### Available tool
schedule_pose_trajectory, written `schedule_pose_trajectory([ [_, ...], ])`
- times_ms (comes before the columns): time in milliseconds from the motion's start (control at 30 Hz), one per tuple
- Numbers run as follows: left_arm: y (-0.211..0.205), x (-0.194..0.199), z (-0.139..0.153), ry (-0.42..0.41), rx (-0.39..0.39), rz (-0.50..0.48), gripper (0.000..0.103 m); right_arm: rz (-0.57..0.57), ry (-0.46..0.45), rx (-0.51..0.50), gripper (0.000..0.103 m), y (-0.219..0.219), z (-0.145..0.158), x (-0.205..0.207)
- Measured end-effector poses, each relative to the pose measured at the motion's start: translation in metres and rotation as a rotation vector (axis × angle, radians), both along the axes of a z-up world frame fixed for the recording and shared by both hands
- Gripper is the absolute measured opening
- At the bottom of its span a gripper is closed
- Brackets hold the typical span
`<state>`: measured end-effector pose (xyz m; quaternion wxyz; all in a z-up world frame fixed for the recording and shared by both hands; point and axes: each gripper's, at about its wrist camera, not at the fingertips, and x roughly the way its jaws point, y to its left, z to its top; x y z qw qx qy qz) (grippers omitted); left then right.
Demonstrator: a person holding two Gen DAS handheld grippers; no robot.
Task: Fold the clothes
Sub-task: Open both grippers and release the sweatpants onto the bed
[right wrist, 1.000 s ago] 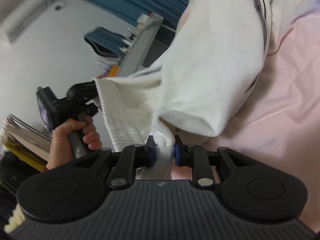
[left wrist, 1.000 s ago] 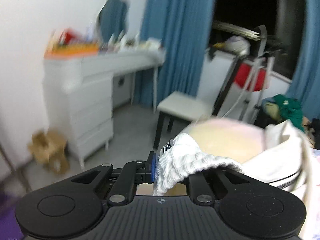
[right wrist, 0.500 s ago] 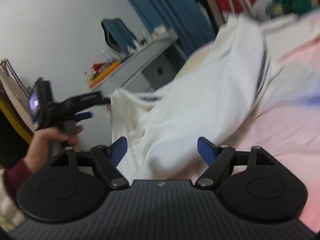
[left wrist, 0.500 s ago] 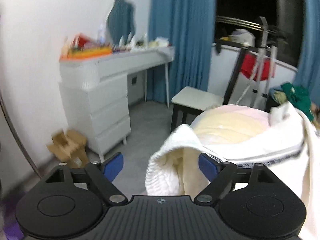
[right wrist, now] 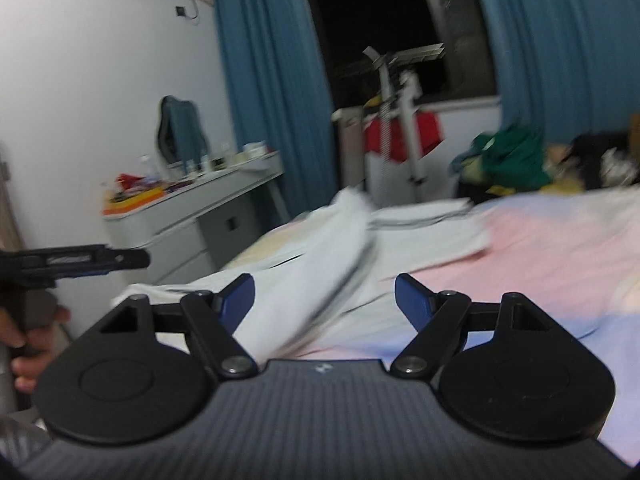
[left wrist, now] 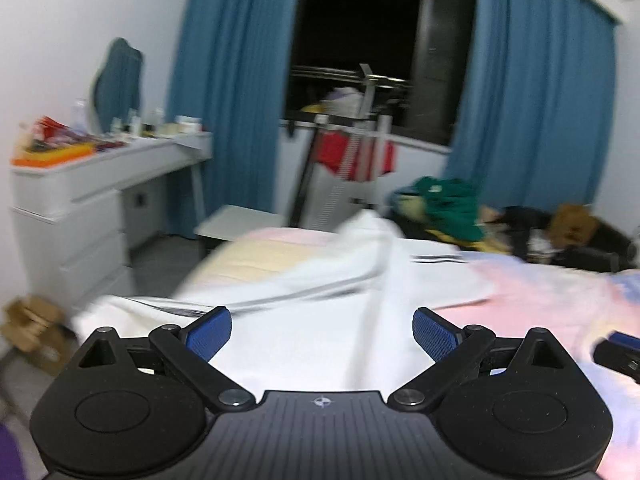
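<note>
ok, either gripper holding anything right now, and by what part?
Nothing is held. The left gripper and right gripper both have jaws wide open, and the white garment lies loose on the pink bedsheet.

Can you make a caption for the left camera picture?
Open left claw above a white garment on the pink bed.

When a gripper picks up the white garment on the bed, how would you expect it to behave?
The white garment will probably flop and drape, since it lies rumpled in soft folds on the bed. It looks fairly thick, so perhaps a little heavy. A single pinch would likely leave most of it trailing.
</note>
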<state>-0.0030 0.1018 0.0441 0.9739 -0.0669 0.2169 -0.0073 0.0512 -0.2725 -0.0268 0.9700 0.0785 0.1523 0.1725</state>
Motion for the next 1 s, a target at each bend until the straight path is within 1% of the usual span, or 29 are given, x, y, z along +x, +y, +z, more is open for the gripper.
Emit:
schedule_pose_trajectory([
  [100, -0.038, 0.001, -0.014, -0.005, -0.032, -0.048, 0.098, -0.063, -0.016, 0.001, 0.079, -0.03, -0.009, 0.001],
  [167, -0.059, 0.003, -0.028, -0.016, -0.029, -0.071, 0.098, -0.097, -0.011, 0.03, 0.079, -0.045, -0.02, 0.003],
  [233, -0.073, 0.007, -0.044, 0.007, -0.031, -0.088, 0.098, -0.126, 0.008, 0.065, 0.079, -0.055, -0.034, 0.005],
  [333, -0.076, 0.014, -0.065, 0.046, -0.028, -0.107, 0.098, -0.133, 0.041, 0.085, 0.079, -0.06, -0.05, 0.008],
  [433, -0.071, 0.018, -0.077, 0.074, -0.023, -0.098, 0.098, -0.115, 0.044, 0.058, 0.079, -0.054, -0.053, 0.012],
  [600, -0.057, 0.022, -0.081, 0.066, -0.034, -0.079, 0.098, -0.095, 0.034, 0.048, 0.079, -0.046, -0.053, 0.01],
  [733, -0.051, 0.027, -0.081, 0.068, -0.044, -0.076, 0.098, -0.106, 0.037, 0.041, 0.079, -0.045, -0.053, 0.006],
  [800, -0.05, 0.03, -0.081, 0.093, -0.06, -0.057, 0.098, -0.121, 0.04, 0.041, 0.079, -0.045, -0.052, 0.003],
  [900, -0.049, 0.051, -0.079, 0.149, -0.12, -0.051, 0.097, -0.16, 0.047, 0.034, 0.079, -0.047, -0.053, -0.003],
  [933, -0.049, 0.06, -0.077, 0.157, -0.124, -0.053, 0.097, -0.172, 0.051, 0.035, 0.079, -0.049, -0.053, -0.004],
  [1000, -0.053, 0.08, -0.074, 0.14, -0.08, -0.058, 0.097, -0.191, 0.066, 0.047, 0.079, -0.053, -0.055, -0.004],
])
